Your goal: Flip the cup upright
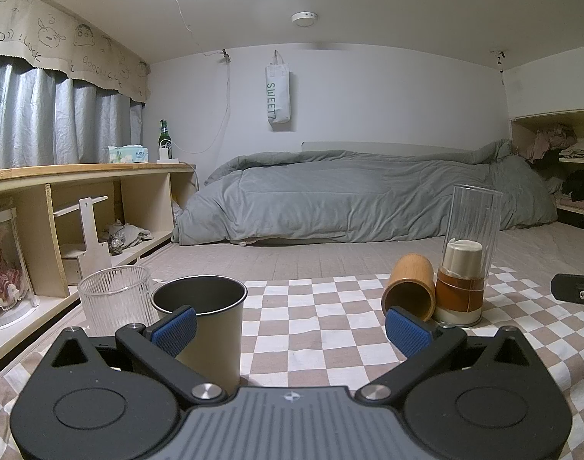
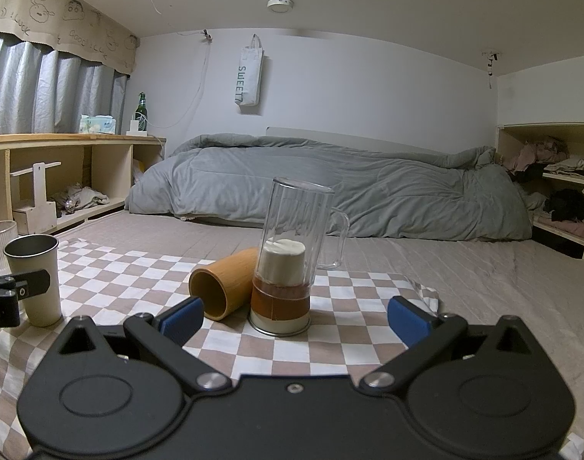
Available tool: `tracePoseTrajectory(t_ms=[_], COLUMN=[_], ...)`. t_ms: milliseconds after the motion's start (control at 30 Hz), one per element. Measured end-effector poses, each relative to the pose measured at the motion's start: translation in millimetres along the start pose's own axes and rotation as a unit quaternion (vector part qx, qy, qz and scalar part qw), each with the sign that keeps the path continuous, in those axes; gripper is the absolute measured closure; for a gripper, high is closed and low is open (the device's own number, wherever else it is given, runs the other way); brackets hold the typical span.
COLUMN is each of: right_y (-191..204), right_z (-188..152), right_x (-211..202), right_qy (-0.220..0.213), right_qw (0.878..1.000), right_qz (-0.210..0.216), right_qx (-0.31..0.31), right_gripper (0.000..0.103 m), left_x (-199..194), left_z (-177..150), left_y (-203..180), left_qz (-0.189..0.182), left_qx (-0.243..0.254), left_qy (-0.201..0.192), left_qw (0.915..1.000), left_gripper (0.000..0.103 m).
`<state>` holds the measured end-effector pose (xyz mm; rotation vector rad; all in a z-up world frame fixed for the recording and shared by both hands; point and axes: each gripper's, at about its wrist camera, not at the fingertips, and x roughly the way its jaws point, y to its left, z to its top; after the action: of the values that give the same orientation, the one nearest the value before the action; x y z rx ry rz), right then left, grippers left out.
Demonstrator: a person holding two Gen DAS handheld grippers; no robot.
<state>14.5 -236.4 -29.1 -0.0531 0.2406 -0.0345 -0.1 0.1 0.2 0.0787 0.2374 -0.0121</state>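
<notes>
Wooden cup (image 1: 408, 287) lies on its side on checkered cloth (image 1: 322, 318), mouth toward camera, touching inverted glass mug (image 1: 466, 260). Left claw (image 1: 290, 331) released, empty; steel cup (image 1: 205, 318) upright beside ribbed glass (image 1: 113, 297).

Right wrist view: right claw (image 2: 295, 318) released, empty, facing wooden cup (image 2: 222, 287) and mug (image 2: 288, 253).

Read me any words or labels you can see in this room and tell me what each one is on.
"SWEET", running downward: white bag hung on the back wall.
"GOOD LUCK", handwritten among doodles: beige valance above the curtains.
Tissue box print: too small to read.
Green bottle label: too small to read.
Lettering on the left gripper's black body, at the right wrist view's left edge: cut off, unreadable.
</notes>
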Motion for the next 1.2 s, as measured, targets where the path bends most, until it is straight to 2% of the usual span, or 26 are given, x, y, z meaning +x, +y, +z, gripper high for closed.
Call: tracePoseTrajectory(t_ms=[433, 567, 900, 1100, 1200], right_y=[0, 0, -8, -21, -26], right_z=[0, 0, 8, 4, 3], right_x=[0, 0, -10, -6, -4], right_qy=[0.0, -0.001, -0.005, -0.003, -0.003], right_qw=[1.0, 1.0, 1.0, 1.0, 0.999], right_qz=[0.0, 0.0, -0.004, -0.01, -0.013], right_qx=[-0.001, 0.0, 0.009, 0.026, 0.032], right_gripper=[0.0, 0.0, 0.0, 0.0, 0.0], left_x=[0, 0, 7, 27, 43], left_z=[0, 0, -3, -3, -6], left_y=[0, 0, -19, -37, -55], left_qz=[0.0, -0.012, -0.017, -0.055, -0.073], left_qx=[-0.001, -0.001, 0.01, 0.012, 0.045], left_qy=[0.0, -0.003, -0.001, 0.014, 0.014], left_qw=[1.0, 0.9999, 0.9998, 0.9983, 0.9962], left_gripper=[0.0, 0.0, 0.0, 0.0, 0.0])
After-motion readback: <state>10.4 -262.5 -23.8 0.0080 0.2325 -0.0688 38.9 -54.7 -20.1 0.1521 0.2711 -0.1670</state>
